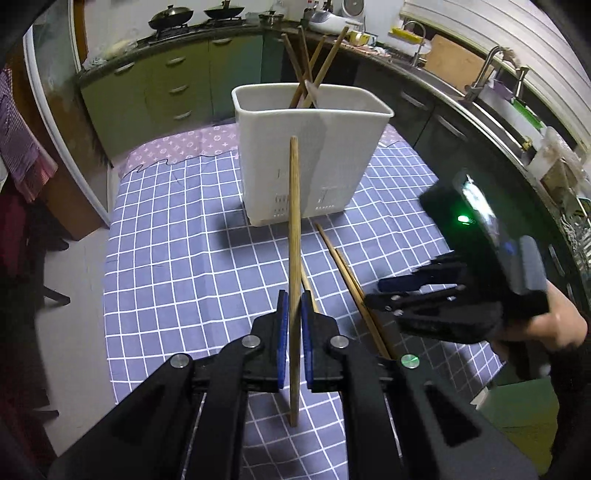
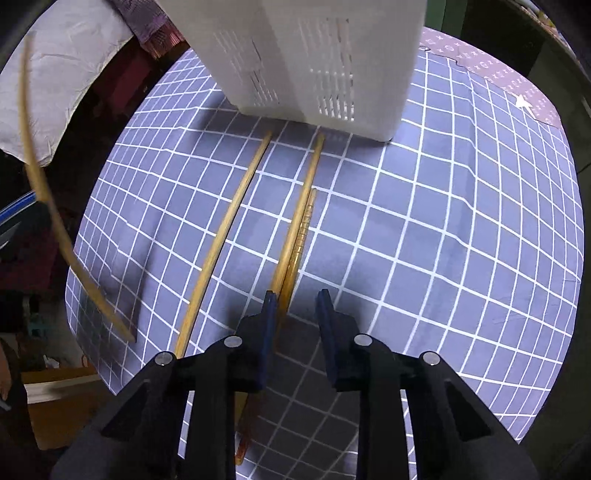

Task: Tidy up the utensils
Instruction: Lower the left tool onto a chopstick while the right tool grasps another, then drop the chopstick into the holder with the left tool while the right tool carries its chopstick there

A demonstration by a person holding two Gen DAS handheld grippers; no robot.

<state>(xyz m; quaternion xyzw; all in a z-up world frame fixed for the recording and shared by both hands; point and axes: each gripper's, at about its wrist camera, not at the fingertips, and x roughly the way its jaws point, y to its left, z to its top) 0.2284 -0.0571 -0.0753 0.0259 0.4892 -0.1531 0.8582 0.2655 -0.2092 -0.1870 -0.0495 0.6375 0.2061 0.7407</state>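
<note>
My left gripper (image 1: 293,314) is shut on a light wooden chopstick (image 1: 294,236) and holds it upright above the table, in front of the white utensil holder (image 1: 314,155). The holder has several chopsticks (image 1: 314,70) standing in it. The held chopstick also shows at the left of the right wrist view (image 2: 48,206). My right gripper (image 2: 297,299) is open and empty, low over the table. Three chopsticks lie on the cloth: a single one (image 2: 229,229) and a pair (image 2: 299,229) running under its left finger. The right gripper shows in the left wrist view (image 1: 399,291).
The table has a blue checked cloth (image 1: 184,258) with a purple patterned strip (image 1: 177,144) at the far end. Kitchen cabinets, a stove with pans (image 1: 173,16) and a sink (image 1: 491,107) line the far and right walls. A white pillow (image 2: 74,74) lies beyond the left table edge.
</note>
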